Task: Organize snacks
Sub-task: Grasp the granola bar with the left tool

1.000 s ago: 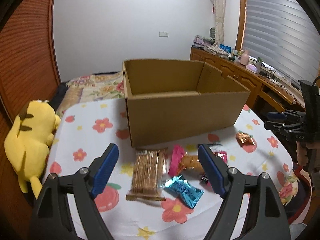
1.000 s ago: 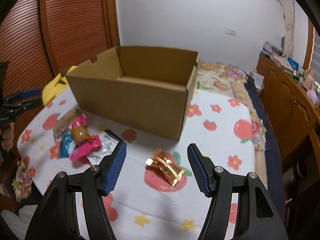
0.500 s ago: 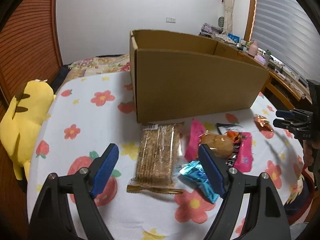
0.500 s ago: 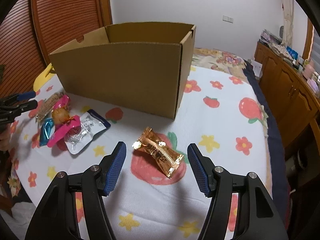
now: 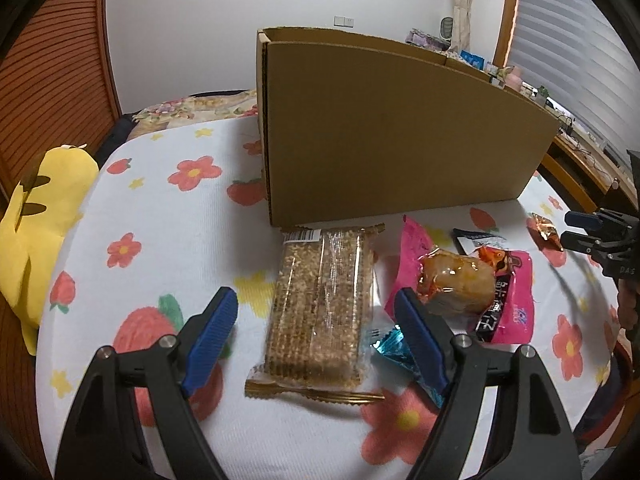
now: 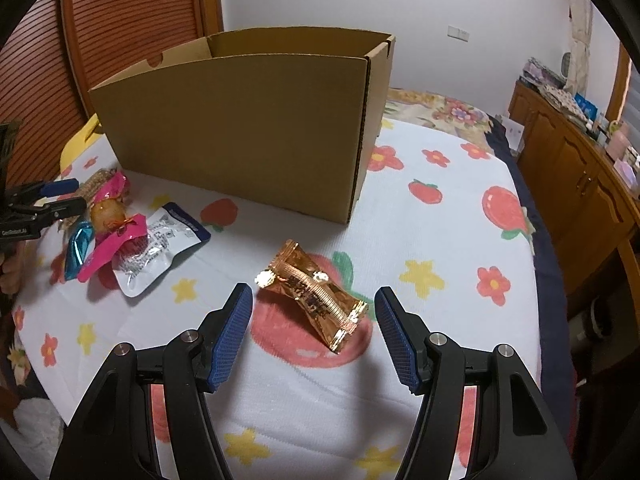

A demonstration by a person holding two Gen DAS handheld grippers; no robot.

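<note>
Left tool (image 5: pixel 316 320), jaws apart, straddling a clear-wrapped cereal bar (image 5: pixel 322 308) lying before the cardboard box (image 5: pixel 392 140) on the floral worktop (image 5: pixel 160 208).

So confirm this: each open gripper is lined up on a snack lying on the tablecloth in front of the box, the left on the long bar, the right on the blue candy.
Not quite. The right gripper is lined up on the gold candy, as the right wrist view shows; the blue candy lies far off, by the left gripper. The rest holds: both stand open, the left on the long bar, in front of the box.

Dim, warm indoor light; strong fisheye.
Edges bend and vignette black; soft shadows, mild glare on foil wrappers.
</note>
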